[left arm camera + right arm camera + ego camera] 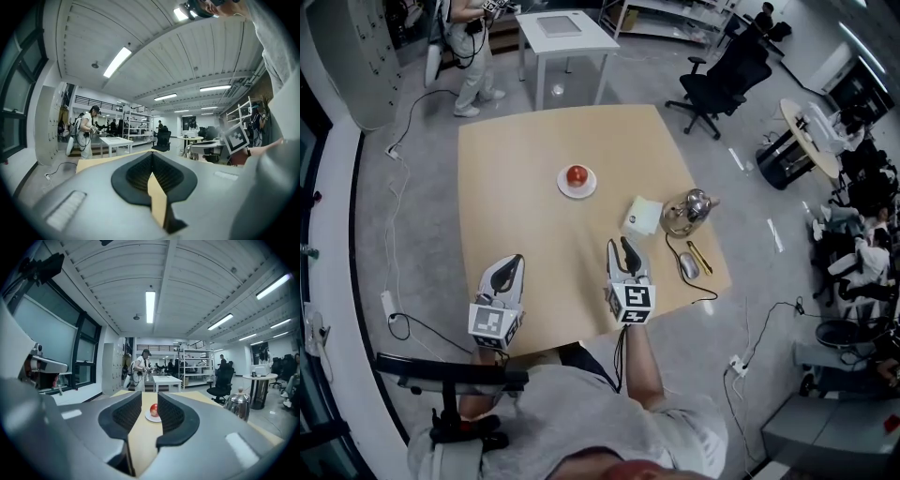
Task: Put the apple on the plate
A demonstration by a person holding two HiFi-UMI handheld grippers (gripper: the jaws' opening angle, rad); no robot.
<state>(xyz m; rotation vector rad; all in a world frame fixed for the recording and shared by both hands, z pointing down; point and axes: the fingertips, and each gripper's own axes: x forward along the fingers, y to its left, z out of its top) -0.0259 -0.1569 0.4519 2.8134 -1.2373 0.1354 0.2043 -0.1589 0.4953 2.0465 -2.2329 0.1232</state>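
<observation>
Looking through the head view first, I see the apple (577, 174) already sitting on the plate (563, 186), which lies about mid-table (506, 169). Both tools hang well short of the plate, near the person's edge of the table. The right gripper (620, 247) is the nearer one, so from it the plate lies ahead and a little to the left. From the left gripper (516, 262) the plate lies ahead and off to the right. A kettle (689, 210) stands to the right of the plate, well apart from it.

In the left gripper view the dark pads (133, 173) meet along one line, so that tool is clenched on nothing. Neither plate nor apple shows there, so I judge it points away from the plate.

In the right gripper view the jaws stand a little apart and released, with only bare tabletop between them. The apple and plate show far off through that gap, almost dead on the tool's line. The apple is round, so no long axis constrains an approach.

I judge the placement done. If any regrasp were wanted, the right gripper is aligned for it and would only need to travel straight ahead to the plate.
</observation>
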